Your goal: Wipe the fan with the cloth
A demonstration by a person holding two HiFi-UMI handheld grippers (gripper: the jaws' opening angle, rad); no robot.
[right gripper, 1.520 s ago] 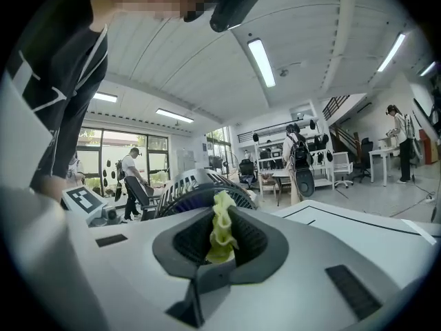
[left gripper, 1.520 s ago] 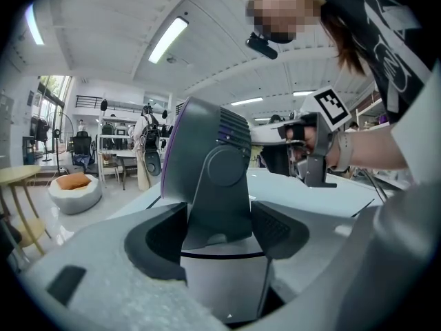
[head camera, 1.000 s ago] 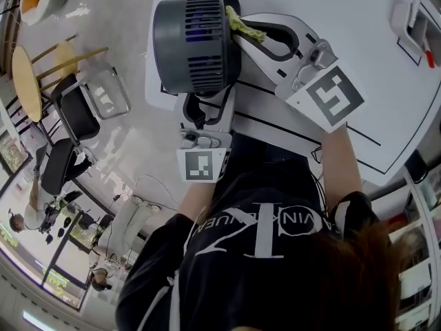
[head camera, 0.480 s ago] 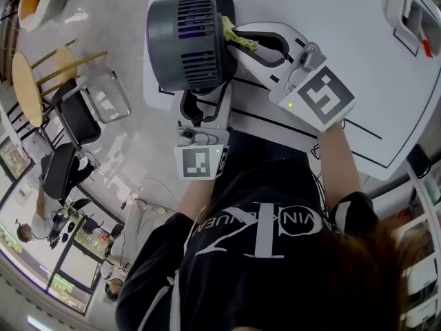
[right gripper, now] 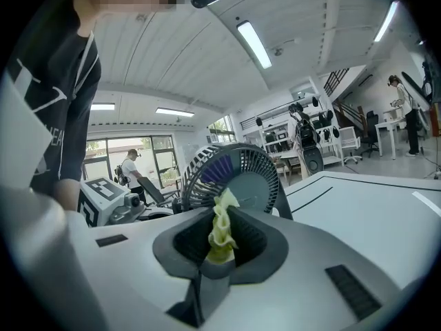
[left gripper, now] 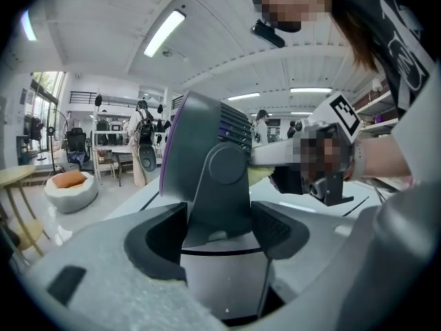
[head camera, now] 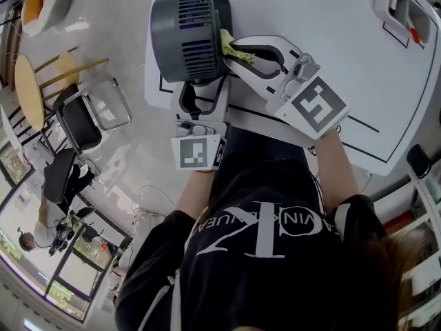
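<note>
Gripping the fan (head camera: 187, 36) by its stand, your left gripper (head camera: 204, 94) sits at the near-left corner of the table (head camera: 310, 12), jaws shut on either side of the grey upright. Check the left gripper view: both dark pads (left gripper: 160, 236) press against the stand's flanks, and the fan's head rises above them, tilted, with a purple rim along its left edge.

Now the other side. Your right gripper (head camera: 238, 50) comes in across the table from the right, and it's pinching the cloth (head camera: 231, 44), yellow-green and bunched up, right between the jaw tips. In the right gripper view the cloth stands up as a crumpled strip out of the closed jaws. The round grille (right gripper: 231, 174) fills the space just behind it, with purple blades showing through the bars.

From your head view the cloth meets the rim of the fan's head on the side facing that gripper. Whether it actually presses on the grille, I can't tell. The head itself is a dark grey drum, slotted round its side.

Your two grippers lie close together, the left one nearer your body. The right one is angled in toward the fan, its marker cube (head camera: 317, 105) turned up to the camera. Black lines run across the white tabletop beneath them.
</note>
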